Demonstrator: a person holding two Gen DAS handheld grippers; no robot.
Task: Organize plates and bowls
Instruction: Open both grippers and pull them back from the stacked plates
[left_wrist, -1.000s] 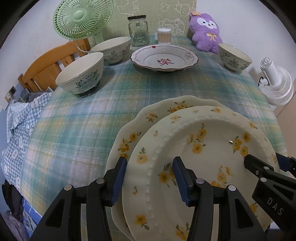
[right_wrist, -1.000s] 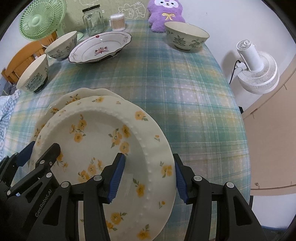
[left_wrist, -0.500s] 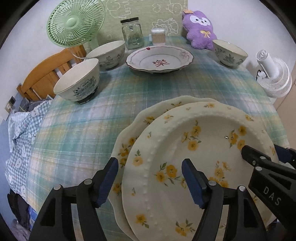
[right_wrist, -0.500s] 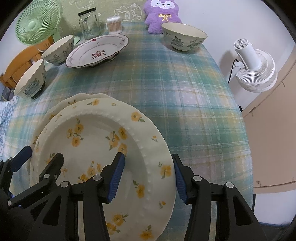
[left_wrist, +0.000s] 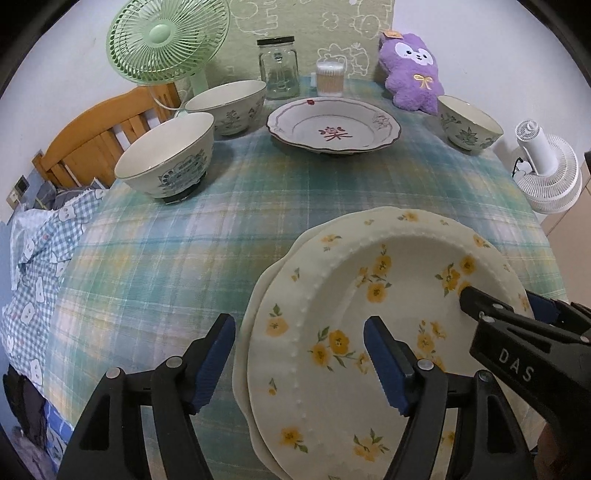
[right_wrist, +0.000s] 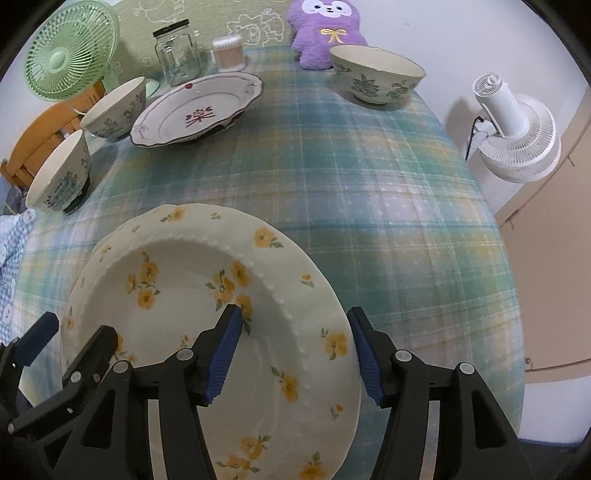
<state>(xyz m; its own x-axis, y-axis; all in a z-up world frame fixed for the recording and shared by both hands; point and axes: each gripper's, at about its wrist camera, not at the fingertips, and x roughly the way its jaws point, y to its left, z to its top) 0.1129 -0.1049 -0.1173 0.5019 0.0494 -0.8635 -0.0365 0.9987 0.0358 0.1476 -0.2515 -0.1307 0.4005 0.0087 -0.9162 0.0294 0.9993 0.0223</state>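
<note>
A cream plate with yellow flowers (left_wrist: 373, 310) lies stacked on a second like plate (left_wrist: 255, 314) at the table's near edge; it also shows in the right wrist view (right_wrist: 192, 295). My left gripper (left_wrist: 299, 343) is open, its jaws astride the stack's left rim without touching. My right gripper (right_wrist: 293, 341) is open astride the right rim. A red-patterned plate (left_wrist: 332, 125) sits at the back centre. Two bowls (left_wrist: 166, 155) (left_wrist: 229, 103) stand back left and one bowl (left_wrist: 469, 122) back right.
A green fan (left_wrist: 166, 40), glass jar (left_wrist: 277, 66), cotton-swab cup (left_wrist: 328, 77) and purple plush (left_wrist: 413, 74) line the table's back edge. A white fan (left_wrist: 546, 173) stands off the right side. A wooden chair (left_wrist: 92, 140) is at the left.
Both grippers opened wider and let go of the top plate, which settled squarely onto the lower plate. Both pulled back slightly.
</note>
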